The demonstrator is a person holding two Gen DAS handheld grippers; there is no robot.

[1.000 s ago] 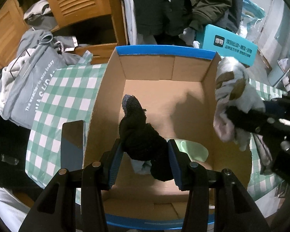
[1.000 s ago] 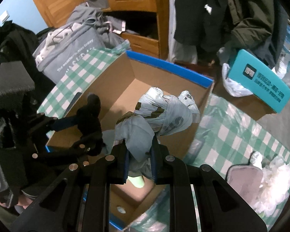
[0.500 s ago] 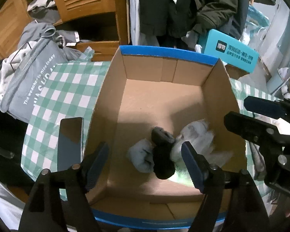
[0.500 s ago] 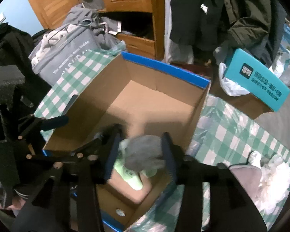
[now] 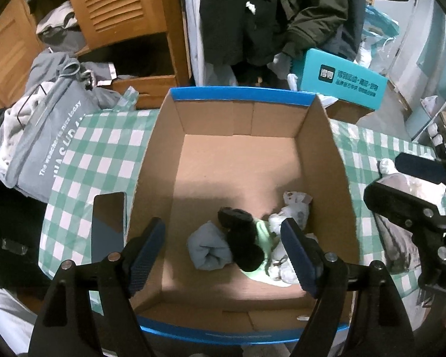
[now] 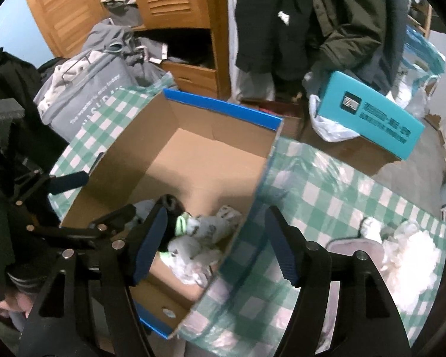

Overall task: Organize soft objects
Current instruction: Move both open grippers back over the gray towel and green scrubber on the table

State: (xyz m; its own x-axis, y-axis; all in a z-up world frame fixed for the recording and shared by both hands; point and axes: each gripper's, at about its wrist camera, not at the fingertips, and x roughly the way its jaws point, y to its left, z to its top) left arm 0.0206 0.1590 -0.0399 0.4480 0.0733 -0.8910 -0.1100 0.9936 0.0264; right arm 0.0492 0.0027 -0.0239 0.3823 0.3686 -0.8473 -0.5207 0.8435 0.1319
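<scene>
An open cardboard box (image 5: 160, 154) with a blue rim (image 6: 223, 107) stands on the green checked cloth. At its near end lie a black sock (image 5: 242, 238), a grey-blue rolled sock (image 5: 209, 248), a pale green item (image 5: 263, 236) and a white patterned bundle (image 5: 294, 211), which also shows in the right wrist view (image 6: 205, 229). My left gripper (image 5: 223, 253) is open and empty above the box's near end. My right gripper (image 6: 215, 245) is open and empty over the box's right wall.
A grey pouch (image 6: 353, 248) and white fluffy stuffing (image 6: 413, 255) lie on the cloth right of the box. A dark phone (image 5: 108, 226) lies on the left. A grey bag (image 5: 41, 148), a wooden wardrobe (image 5: 128, 9), hanging coats and a teal box (image 5: 342, 83) stand behind.
Both grippers opened: the left let go of the black sock and the right let go of the white patterned bundle. Both now lie in the box, and both grippers have drawn back.
</scene>
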